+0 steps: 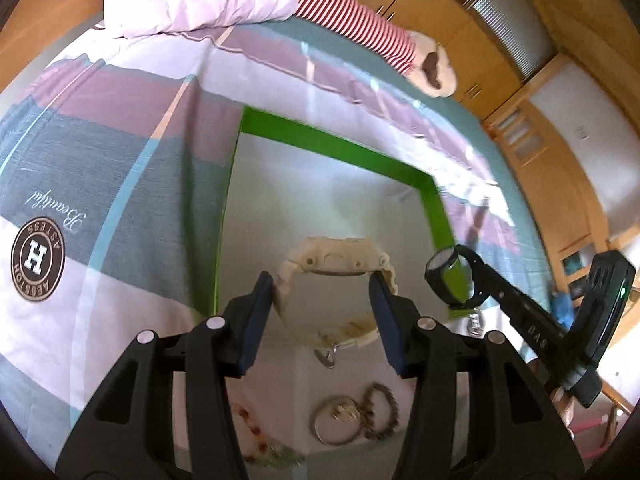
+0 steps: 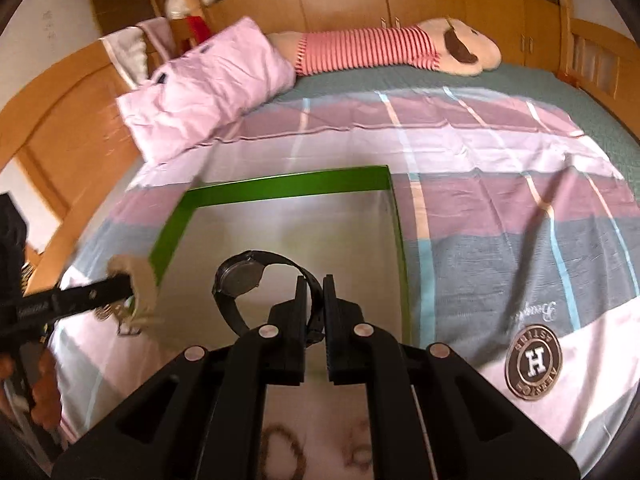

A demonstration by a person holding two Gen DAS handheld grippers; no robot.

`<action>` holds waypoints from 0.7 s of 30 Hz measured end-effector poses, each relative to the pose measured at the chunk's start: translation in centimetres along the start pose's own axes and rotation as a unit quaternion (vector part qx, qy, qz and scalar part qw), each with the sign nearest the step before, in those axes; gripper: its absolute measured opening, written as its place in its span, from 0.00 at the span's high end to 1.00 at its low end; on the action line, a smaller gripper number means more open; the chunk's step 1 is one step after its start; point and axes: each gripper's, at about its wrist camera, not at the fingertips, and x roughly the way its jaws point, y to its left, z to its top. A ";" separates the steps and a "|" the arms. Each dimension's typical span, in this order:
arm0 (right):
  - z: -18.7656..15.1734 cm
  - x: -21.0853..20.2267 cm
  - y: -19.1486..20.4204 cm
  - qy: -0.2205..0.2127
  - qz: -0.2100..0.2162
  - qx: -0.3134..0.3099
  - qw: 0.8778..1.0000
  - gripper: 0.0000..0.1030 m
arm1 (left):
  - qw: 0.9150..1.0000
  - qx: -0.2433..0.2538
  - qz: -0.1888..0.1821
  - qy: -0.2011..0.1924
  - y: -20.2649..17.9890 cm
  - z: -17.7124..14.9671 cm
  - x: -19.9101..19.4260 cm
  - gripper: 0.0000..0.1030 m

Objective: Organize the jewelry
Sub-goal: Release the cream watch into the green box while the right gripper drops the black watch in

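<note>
- Cream resin watch (image 1: 334, 276): held above the green-rimmed tray (image 1: 336, 140), strap looped, buckle hanging toward the bed.
- Black watch (image 2: 256, 284): also carried over the tray (image 2: 288, 188), dial tilted left, strap pinched.
- Step in hand, as judged: set both watches inside the tray. Lower each until the strap rests on the tray floor, keep them apart, release only once settled.
- Left gripper (image 1: 322, 312): fingers moderately apart, clamped on the cream strap at both sides.
- Right gripper (image 2: 315, 320): fingers nearly together, clamped on the black strap.
- Remaining jewelry: ring-shaped bangle (image 1: 338, 420) and chain bracelet (image 1: 382, 412) on the bedsheet (image 1: 120, 160), near the tray's edge.
</note>
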 end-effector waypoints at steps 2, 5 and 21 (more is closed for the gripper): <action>-0.2 1.2 -0.3 0.015 0.000 0.013 1.000 0.93 | 1.000 0.004 0.013 0.007 0.5 0.2 0.9 0.51; -0.8 2.0 -0.3 0.030 -0.002 0.009 1.000 0.93 | 1.000 0.005 0.024 0.013 0.7 0.4 2.5 0.51; -9.1 -1.8 1.7 0.127 -0.001 -0.100 0.987 0.55 | 0.997 0.031 0.058 0.045 -0.6 -7.1 -0.6 0.33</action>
